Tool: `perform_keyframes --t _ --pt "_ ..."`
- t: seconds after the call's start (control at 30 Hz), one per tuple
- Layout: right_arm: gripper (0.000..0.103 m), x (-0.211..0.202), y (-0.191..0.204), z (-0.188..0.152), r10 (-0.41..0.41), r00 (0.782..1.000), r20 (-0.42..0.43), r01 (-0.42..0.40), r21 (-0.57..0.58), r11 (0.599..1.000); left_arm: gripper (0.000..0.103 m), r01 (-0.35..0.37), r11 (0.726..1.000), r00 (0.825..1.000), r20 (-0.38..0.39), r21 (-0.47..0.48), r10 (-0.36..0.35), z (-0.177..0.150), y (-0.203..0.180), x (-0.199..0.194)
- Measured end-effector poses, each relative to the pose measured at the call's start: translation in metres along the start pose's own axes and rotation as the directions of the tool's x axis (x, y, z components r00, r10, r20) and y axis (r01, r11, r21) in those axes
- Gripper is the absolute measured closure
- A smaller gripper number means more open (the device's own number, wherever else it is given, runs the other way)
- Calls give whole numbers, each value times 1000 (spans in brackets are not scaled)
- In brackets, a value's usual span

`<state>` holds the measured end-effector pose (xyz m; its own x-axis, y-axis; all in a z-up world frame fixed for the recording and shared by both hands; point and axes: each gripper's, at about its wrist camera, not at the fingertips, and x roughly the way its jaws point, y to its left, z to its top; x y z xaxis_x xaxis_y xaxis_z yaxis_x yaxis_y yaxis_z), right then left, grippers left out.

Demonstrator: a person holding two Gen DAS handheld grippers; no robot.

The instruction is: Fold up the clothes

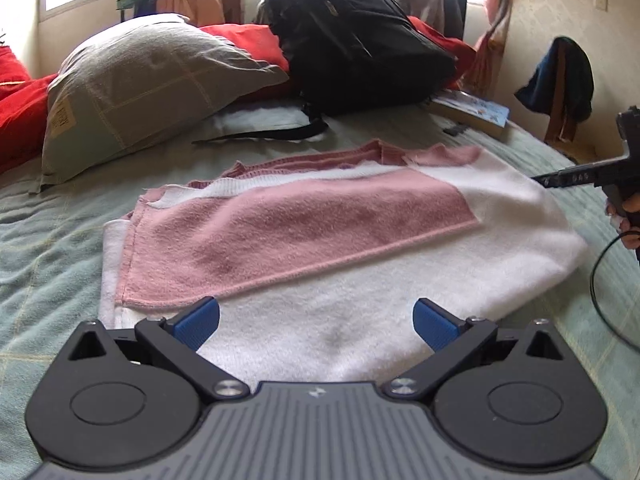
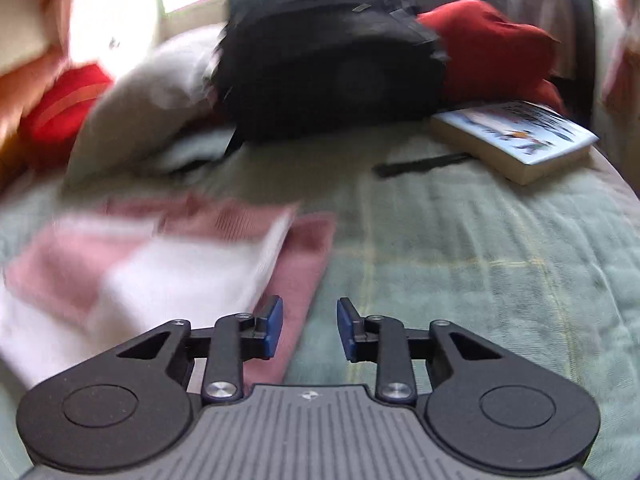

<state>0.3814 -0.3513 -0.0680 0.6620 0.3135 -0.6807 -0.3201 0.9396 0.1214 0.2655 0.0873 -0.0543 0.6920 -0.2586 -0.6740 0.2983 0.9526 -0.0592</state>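
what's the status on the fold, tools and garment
Left tool open, empty, over the pink and white sweater. Right tool open, empty, beside its edge. Sweater folded on bed. Backpack and book clear of it.

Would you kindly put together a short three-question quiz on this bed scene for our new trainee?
1. True or false: the left gripper is clamped on the pink and white sweater.
2. Which lies nearest the black backpack? A) a book B) a kettle C) a shoe
3. Fill in: the sweater lies on a pale ____ bedspread.

Key
1. False: its jaws stand wide apart above the sweater, with nothing between the pads.
2. A: the book lies on the bedspread beside the backpack.
3. Green.
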Motion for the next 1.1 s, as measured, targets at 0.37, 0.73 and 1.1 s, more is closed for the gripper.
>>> perform_keyframes --t 0.37,0.73,1.1 --pt "68 -1 6 -1 111 994 -10 -111 -51 993 1 29 1000 1000 -3 -13 -29 -2 -6 3" --pt "78 -19 20 25 308 948 76 -312 48 949 1 31 999 999 -8 -11 -32 -1 -11 3" --pt "93 22 76 10 299 945 -132 -312 -91 946 1 48 999 999 -20 -12 -48 -12 -12 -1"
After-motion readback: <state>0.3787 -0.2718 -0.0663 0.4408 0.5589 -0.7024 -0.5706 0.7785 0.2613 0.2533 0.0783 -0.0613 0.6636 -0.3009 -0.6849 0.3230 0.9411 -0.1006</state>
